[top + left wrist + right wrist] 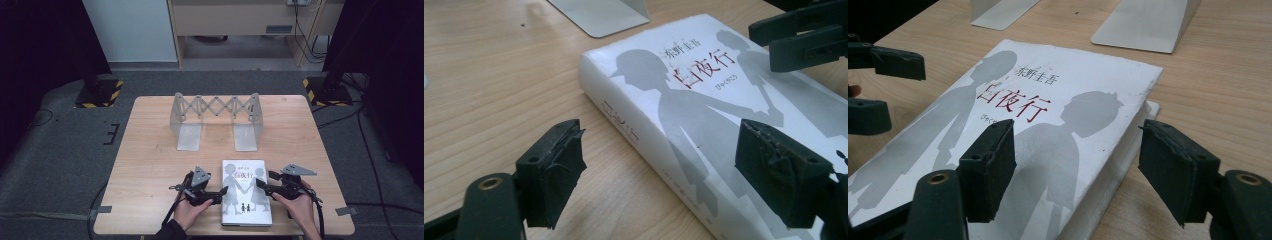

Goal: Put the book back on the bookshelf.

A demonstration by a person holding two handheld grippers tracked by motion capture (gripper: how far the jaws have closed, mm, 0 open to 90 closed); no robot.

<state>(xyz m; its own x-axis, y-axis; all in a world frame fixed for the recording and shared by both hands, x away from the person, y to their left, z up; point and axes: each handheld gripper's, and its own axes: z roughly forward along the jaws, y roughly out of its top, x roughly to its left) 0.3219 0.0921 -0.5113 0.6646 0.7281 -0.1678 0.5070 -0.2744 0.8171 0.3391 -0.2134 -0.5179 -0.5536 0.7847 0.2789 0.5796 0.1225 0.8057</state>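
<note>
While both hands rest at the near edge of the tabletop (150,150), a white book (246,192) lies flat between them, cover up, at about 6 o'clock on the surface in the high view. The cover carries grey silhouettes of two figures and red characters. The left tool (223,192) sits at the book's 9 o'clock side, its tips at the spine edge; in the left gripper view its jaws stand partly open, one pad over bare wood just beside the spine, the other over the cover, and I cannot tell whether either pad touches the book (704,115). The right tool (261,184) comes in from the book's 3 o'clock side; in the right gripper view its jaws stand partly open and straddle the page edge of the book (1048,120), one pad above the cover, the other beside the page block over the wood, neither pressing on it. Neither tool has a grip on anything. A grey metal expanding book rack (215,120) with two upright end plates stands at 12 o'clock from the book, well apart from it, toward the far half of the tabletop. The person's left hand (189,212) and right hand (300,209) each wrap a tool body.
</note>
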